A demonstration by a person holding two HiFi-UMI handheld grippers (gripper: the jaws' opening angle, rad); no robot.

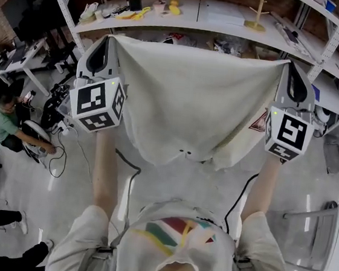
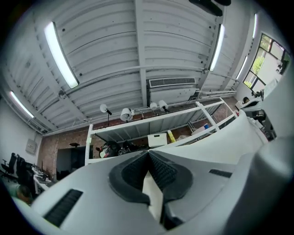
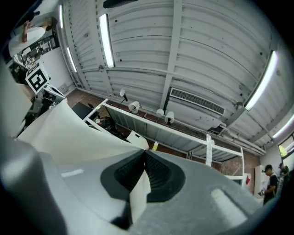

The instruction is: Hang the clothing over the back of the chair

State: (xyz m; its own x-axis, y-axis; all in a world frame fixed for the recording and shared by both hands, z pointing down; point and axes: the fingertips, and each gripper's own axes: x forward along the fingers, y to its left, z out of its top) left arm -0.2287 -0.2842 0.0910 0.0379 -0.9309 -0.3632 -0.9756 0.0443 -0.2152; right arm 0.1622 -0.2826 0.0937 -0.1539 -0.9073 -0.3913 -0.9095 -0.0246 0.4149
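Two tongs, one in each of my hands, both clamped on the same garment.

Item 1: left tong, white-bodied, with a black-and-white marker cube at its rear. Its jaws are pressed together on cloth. In the left gripper view the ribbed black pads meet at the tip, with a pale strip of fabric wedged between them.

Item 2: right tong, of the same build, with its own marker cube. Its jaws are likewise closed on cloth. In the right gripper view a pale fold sits pinched between its pads.

Item 3: cream-white cloth garment. The top edge is stretched between the two tongs, one corner in each. The rest hangs below and between them as a broad sheet with a curved lower hem. From the right tong the sheet runs off towards the left tong's cube.

Item 4: white metal shelving rack, beyond the tong tips, loaded with small clutter.

Item 5: grey floor, below the hanging hem.
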